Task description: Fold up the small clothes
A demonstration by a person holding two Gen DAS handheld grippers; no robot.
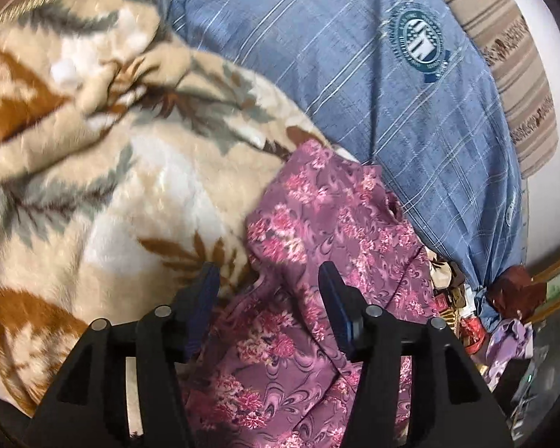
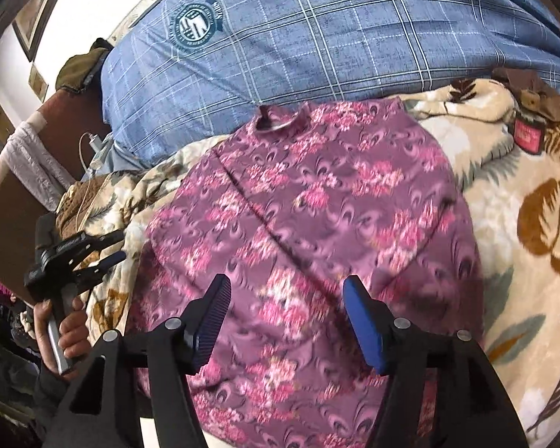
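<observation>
A purple garment with pink flowers [image 2: 310, 224] lies spread on a cream leaf-patterned blanket [image 2: 522, 231], its neck opening toward the blue pillow. In the left wrist view the garment [image 1: 317, 261] lies partly bunched beside the blanket [image 1: 93, 186]. My left gripper [image 1: 268, 276] is open and empty, hovering over the garment's edge. It also shows in the right wrist view [image 2: 119, 248], held in a hand at the garment's left side. My right gripper [image 2: 285, 287] is open and empty, above the garment's lower middle.
A large blue plaid pillow with a round crest [image 2: 317, 37] lies behind the garment; it also shows in the left wrist view [image 1: 392, 93]. A red label [image 2: 528, 136] sits on the blanket at right. A white cable [image 2: 93, 145] and clutter [image 1: 466, 321] lie at the bed's side.
</observation>
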